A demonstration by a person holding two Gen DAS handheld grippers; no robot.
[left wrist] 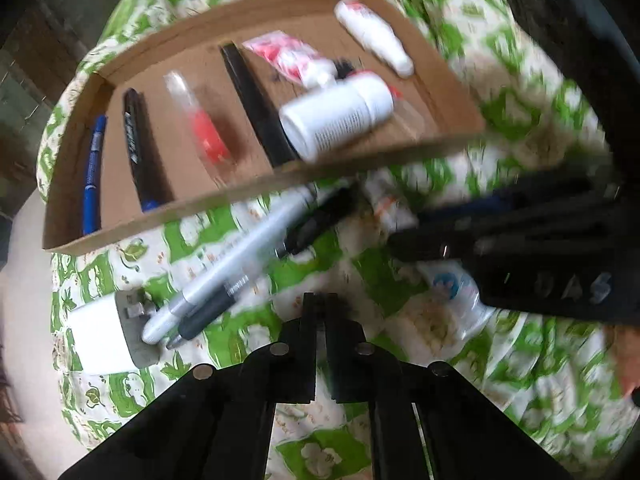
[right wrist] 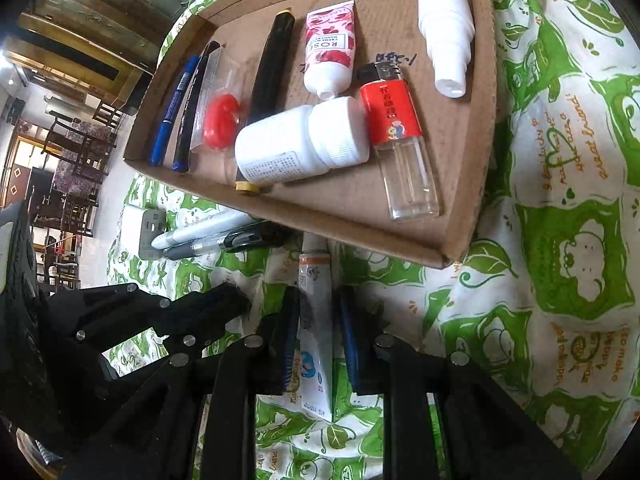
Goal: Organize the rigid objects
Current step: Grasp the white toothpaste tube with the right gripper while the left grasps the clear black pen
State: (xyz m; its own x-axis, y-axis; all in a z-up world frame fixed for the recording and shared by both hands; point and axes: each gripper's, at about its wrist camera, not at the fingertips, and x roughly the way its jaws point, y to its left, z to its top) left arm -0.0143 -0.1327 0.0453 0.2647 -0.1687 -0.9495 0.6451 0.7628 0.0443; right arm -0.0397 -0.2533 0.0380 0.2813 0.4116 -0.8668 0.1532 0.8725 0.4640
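A cardboard tray (right wrist: 360,236) holds a blue pen (right wrist: 174,108), a black marker (right wrist: 196,100), a long black pen (right wrist: 272,72), a rose cream tube (right wrist: 330,48), a white pill bottle (right wrist: 288,144), a red lighter (right wrist: 394,120) and a white spray bottle (right wrist: 444,20). In front of the tray, my right gripper (right wrist: 320,312) is shut on a white ointment tube (right wrist: 316,280) lying on the cloth. My left gripper (left wrist: 320,304) is shut with nothing in it, just left of the right one. A silver pen (left wrist: 240,256) and a grey pen (left wrist: 208,316) lie before it.
A white charger plug (left wrist: 104,332) lies at the pens' left end, near the edge of the green-and-white cloth (right wrist: 560,240). A red item in a clear packet (right wrist: 220,120) is in the tray. Dark wooden chairs (right wrist: 76,152) stand beyond the table's left side.
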